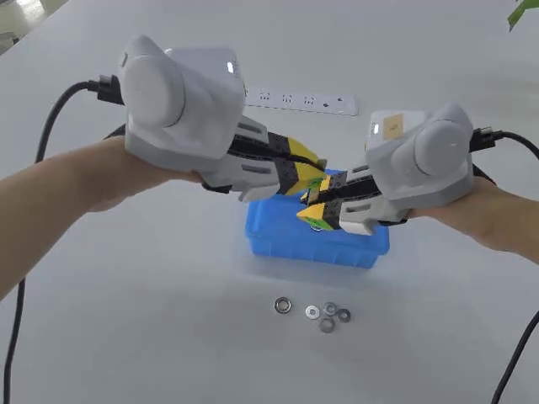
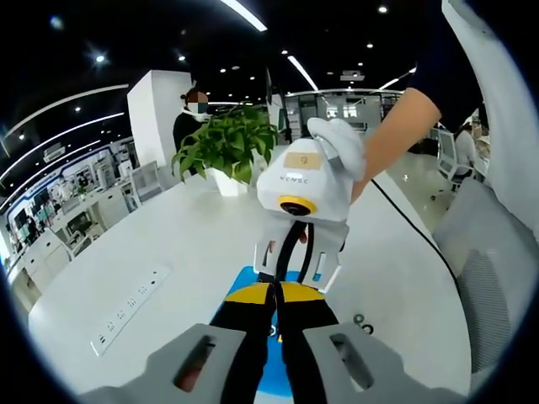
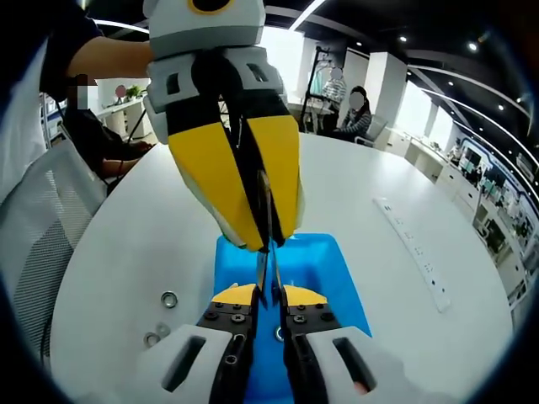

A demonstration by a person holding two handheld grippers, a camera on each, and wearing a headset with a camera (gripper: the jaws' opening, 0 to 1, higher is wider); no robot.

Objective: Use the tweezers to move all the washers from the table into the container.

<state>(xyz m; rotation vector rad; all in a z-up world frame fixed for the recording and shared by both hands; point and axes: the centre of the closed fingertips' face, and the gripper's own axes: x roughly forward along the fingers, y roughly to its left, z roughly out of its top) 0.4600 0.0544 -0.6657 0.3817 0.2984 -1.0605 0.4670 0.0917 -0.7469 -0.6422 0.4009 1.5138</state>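
Now: left claw (image 1: 313,174) and right claw (image 1: 308,209) meet tip to tip over blue container (image 1: 286,240), centre of head view. Both are pressed together on tweezers (image 3: 264,261). Five washers (image 1: 312,312) lie loose on table (image 1: 152,328), lower centre, just below container and apart from both claws. Right gripper view makes out thin tweezers blades bridging claws; head view gives white power strip (image 1: 299,101) at upper centre. Tan label (image 2: 301,160) on right gripper: writing too small to read.

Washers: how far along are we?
Done: nothing sure; the inside of the blue container is mostly hidden. In hand: left tongs and right tongs meet over it, both closed on the tweezers. Left: five washers on the table.
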